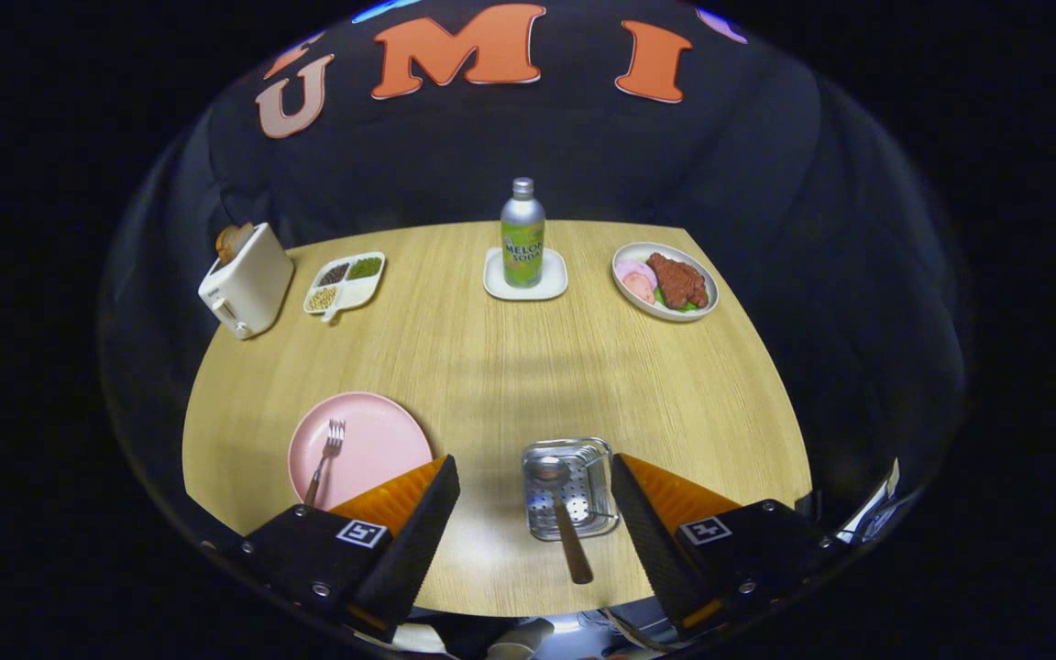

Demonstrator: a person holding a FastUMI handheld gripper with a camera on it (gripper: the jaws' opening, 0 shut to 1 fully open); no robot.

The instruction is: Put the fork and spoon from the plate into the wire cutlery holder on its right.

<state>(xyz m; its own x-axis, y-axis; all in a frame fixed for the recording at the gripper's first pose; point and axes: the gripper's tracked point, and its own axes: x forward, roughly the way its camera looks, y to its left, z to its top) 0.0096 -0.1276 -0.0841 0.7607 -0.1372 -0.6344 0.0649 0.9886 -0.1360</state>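
A pink plate (381, 440) lies on the wooden table just ahead of my left finger (404, 536), and a metal fork (326, 458) rests on its left part, tines pointing away. To the plate's right stands the metal cutlery holder (583, 458). A spoon (560, 513) lies in it, bowl inside and brown handle sticking out over the near rim toward me. My gripper (535, 527) is open above the table's near edge, with the holder and spoon handle in the gap between its fingers and nothing touched.
At the table's far side stand a white toaster (247, 280) with bread, a divided white dish (345, 282) of beans, a green soda bottle (522, 234) on a small white tray, and a plate of meat (665, 280).
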